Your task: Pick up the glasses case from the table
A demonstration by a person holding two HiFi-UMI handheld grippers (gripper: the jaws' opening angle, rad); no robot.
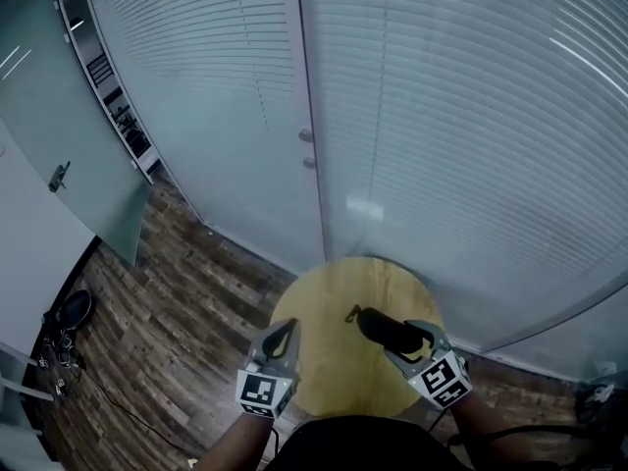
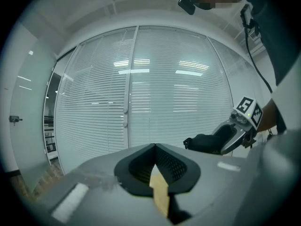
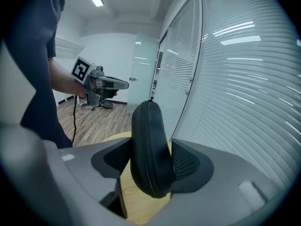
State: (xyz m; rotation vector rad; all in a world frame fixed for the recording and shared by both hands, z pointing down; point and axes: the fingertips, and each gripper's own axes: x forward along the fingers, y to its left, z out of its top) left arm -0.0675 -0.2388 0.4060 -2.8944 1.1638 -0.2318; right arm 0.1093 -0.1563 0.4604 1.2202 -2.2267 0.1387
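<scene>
Handling notes: glasses case (image 1: 391, 334) in right gripper (image 1: 407, 346)

Clamped across its mid-section by the right gripper, jaws partway apart, with the ribbed pads pressed on both broad faces. Set on edge between the pads, with the zip seam running down the side that faces the right gripper view. Held clear of the round wooden table (image 1: 334, 292), above its right half and towards the far edge. No contact with the tabletop in either gripper view, so the pick-up is judged done.

Left gripper (image 1: 283, 332): closed tip to tip on nothing, above the table's near-left edge, well apart from the case.

Handling, as judged from appearance:
- Treat as light – a small black shell with a matte, fabric-like skin, so little risk of slipping on the ribbed pads.
- Expect a semi-rigid body: stiff enough to clamp, yet likely to dent under hard squeeze.
- Assume fragile contents; cannot tell whether anything lies inside.
- Take hold across the two broad faces at the widest part, as now. Avoid the rounded ends, where a pivot or pop-out seems likely.
- Keep the pads off the zip seam.
</scene>
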